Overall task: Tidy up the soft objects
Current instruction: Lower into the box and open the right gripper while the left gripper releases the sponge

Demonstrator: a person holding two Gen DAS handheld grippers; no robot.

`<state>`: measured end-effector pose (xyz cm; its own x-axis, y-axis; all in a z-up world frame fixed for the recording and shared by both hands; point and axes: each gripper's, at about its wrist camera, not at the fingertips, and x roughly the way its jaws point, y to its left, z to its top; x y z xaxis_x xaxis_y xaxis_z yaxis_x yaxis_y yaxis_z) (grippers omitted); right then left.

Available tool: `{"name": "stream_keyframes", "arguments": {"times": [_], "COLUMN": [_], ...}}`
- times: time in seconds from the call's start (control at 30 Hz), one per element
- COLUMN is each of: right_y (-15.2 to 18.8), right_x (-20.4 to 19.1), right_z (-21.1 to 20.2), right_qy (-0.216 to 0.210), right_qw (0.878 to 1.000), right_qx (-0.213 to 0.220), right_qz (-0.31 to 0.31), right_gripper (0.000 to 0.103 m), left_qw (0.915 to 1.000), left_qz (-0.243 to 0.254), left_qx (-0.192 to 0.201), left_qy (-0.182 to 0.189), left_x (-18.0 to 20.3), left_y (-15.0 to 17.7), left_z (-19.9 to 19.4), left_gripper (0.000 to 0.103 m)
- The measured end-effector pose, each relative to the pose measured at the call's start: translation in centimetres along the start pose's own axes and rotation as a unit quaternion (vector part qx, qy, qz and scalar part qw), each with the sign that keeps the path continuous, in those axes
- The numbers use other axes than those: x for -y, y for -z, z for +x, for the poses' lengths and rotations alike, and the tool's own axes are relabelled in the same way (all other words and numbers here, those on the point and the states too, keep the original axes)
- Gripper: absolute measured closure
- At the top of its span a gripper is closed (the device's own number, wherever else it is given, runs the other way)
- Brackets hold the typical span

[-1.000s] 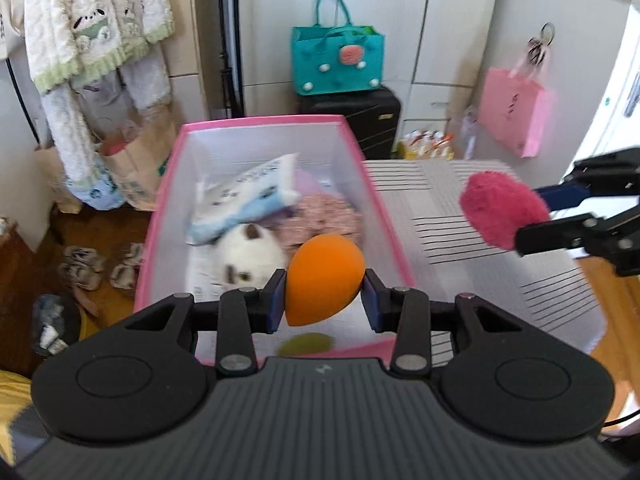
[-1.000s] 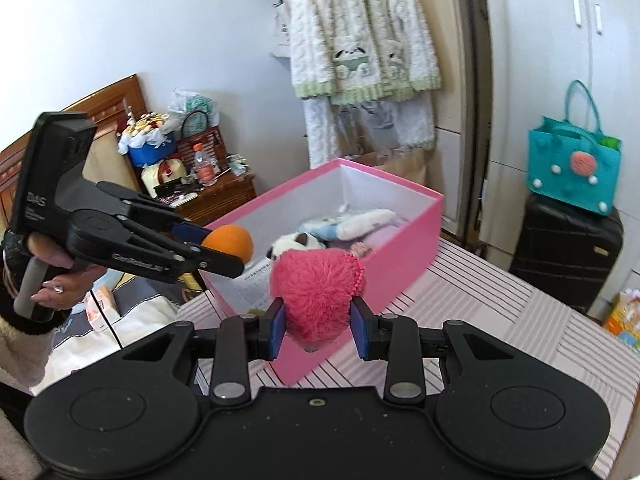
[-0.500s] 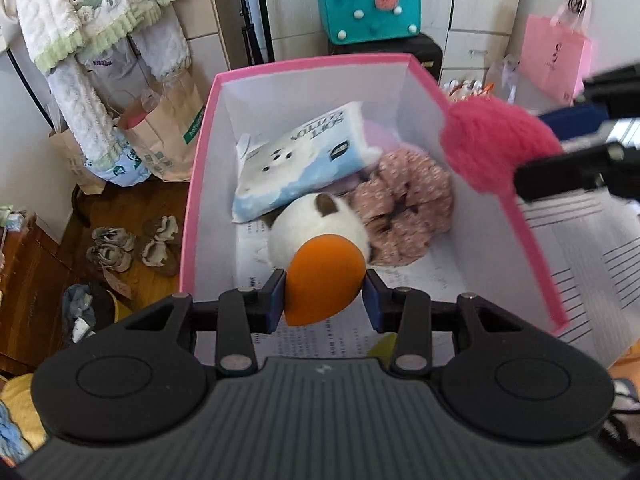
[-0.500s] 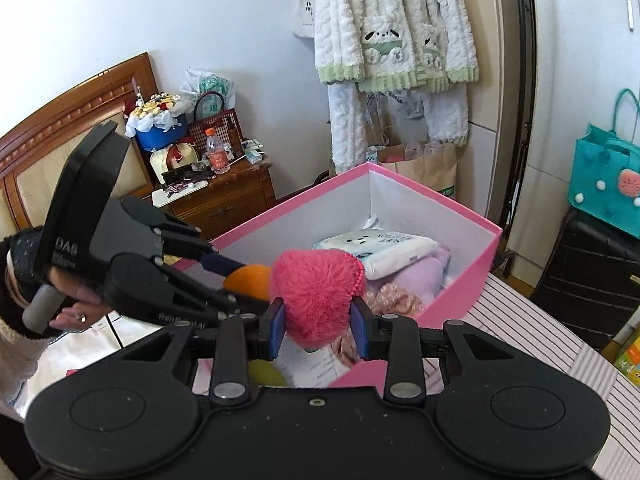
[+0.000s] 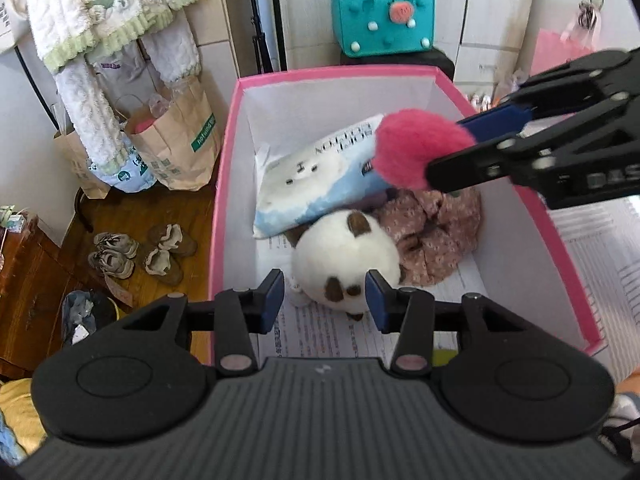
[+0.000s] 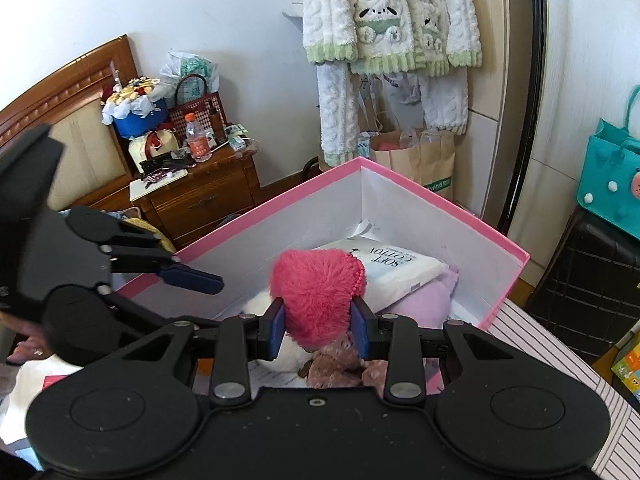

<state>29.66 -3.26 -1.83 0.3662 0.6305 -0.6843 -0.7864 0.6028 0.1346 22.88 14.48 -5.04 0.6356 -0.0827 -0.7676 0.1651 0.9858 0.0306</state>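
Gone from the released left claw [image 5: 325, 295] is the orange sponge; right claw [image 6: 318, 322] grips a fuzzy pink pom-pom [image 6: 316, 292] over the pink box [image 5: 224, 184], whose plush panda [image 5: 346, 258] only the left view shows whole.

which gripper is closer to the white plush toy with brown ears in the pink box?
Left. The left gripper hangs open directly above the white plush toy; the right gripper, clamping a pink fluffy pompom, sits farther back.

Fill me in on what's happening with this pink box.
A person is sorting soft things into the pink box with two handheld grippers. The right gripper holds a fluffy pink heart above the box. The left gripper is open and empty, over the white plush toy. A tissue pack and a floral scrunchie also lie inside.
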Motion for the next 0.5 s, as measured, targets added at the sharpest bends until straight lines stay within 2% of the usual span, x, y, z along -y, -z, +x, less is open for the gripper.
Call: {"name": "stream_keyframes", "arguments": {"times": [0.2,0.33,0.5], "right_y": [-2.0,-3.3,-3.6], "right_x": [-0.2,-0.3,-0.1], "right_z": [2.1,4.2,5.9], "right_qy": [0.016,0.036,0.047], "right_qw": [1.0,0.999,0.998], "right_qx": [-0.013,-0.023,-0.041], "right_qz": [-0.01,-0.02,-0.019], "right_gripper": [0.064,0.059,0.059], "left_qw": [0.9995,0.9991,0.9987], "left_qz": [-0.016,-0.026,-0.039], "left_qx": [0.025,0.031,0.034], "left_qy": [0.005,0.008,0.003], "left_x": [-0.7,-0.9,-0.5], "left_y": [-0.1,-0.2,-0.4], "left_z": [-0.9,-1.0,-1.3], "left_gripper": [0.055,0.051,0.036]}}
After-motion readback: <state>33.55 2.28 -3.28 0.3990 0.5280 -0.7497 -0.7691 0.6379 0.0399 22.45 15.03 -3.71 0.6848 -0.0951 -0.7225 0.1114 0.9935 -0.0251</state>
